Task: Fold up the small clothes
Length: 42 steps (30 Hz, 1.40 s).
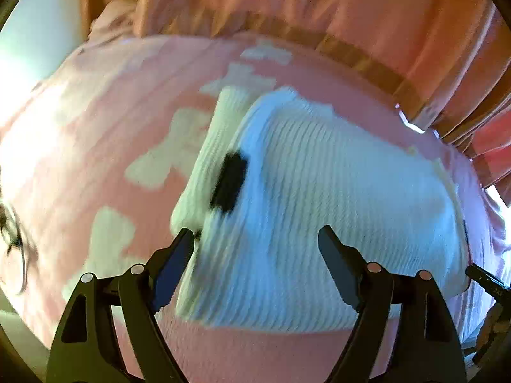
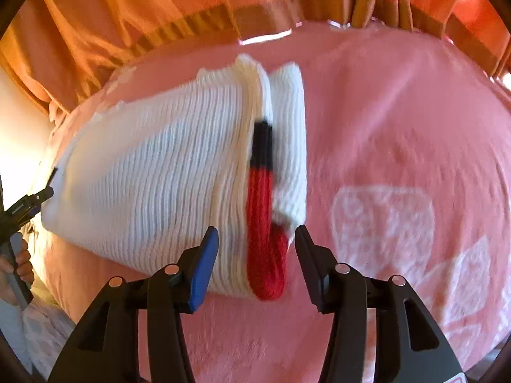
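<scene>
Around the folded white knit [image 2: 153, 175], orange curtains [image 2: 127, 16] hang; both hand-held grippers [image 1: 255, 236] [image 2: 257, 236] spread, empty.

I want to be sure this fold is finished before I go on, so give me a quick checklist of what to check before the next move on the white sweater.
1. Left gripper let go: ok, jaws apart, nothing pinched.
2. Right gripper let go: ok, jaws apart; the red cuff lies between them, unpressed.
3. Sweater lying on the pink blanket: ok, it rests there folded.
4. Fold edges lined up: cannot tell, both views are blurred.
5. Sleeve tucked in: not ok, the red and black cuff shows along the fold's edge.
6. Free blanket beside the sweater: ok, bare on its right in the right wrist view.
</scene>
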Each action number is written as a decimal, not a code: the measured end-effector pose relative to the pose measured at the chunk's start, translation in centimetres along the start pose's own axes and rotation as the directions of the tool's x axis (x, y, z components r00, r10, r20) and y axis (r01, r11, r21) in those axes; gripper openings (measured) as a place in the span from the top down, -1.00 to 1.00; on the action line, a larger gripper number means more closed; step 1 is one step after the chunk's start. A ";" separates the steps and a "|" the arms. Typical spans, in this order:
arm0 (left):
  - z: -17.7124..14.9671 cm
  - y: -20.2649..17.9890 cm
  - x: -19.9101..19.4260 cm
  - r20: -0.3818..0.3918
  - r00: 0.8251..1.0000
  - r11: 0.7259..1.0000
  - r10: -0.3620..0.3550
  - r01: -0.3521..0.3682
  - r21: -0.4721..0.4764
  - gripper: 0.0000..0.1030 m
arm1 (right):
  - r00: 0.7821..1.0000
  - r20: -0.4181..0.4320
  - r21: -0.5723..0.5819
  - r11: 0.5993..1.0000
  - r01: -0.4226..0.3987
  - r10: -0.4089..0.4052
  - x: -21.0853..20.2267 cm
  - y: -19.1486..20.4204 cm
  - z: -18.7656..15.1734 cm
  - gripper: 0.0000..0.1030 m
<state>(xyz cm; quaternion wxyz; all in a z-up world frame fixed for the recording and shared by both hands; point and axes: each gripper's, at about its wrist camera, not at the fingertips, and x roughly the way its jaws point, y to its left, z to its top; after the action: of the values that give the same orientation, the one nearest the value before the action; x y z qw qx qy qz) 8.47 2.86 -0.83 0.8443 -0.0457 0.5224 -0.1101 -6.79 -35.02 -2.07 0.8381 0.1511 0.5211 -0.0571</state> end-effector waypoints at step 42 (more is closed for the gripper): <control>4.5 -5.5 0.8 0.101 0.992 0.996 -0.071 0.065 0.056 -0.49 | 0.985 0.088 0.089 0.986 0.140 -0.148 -0.1 -2.2 9.3 -0.11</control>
<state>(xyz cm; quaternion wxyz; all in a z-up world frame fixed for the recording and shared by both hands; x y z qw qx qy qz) 12.06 -2.79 1.58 0.8667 -0.0467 0.4735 -0.1501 0.57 -39.96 1.36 0.8486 0.1445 0.4875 -0.1462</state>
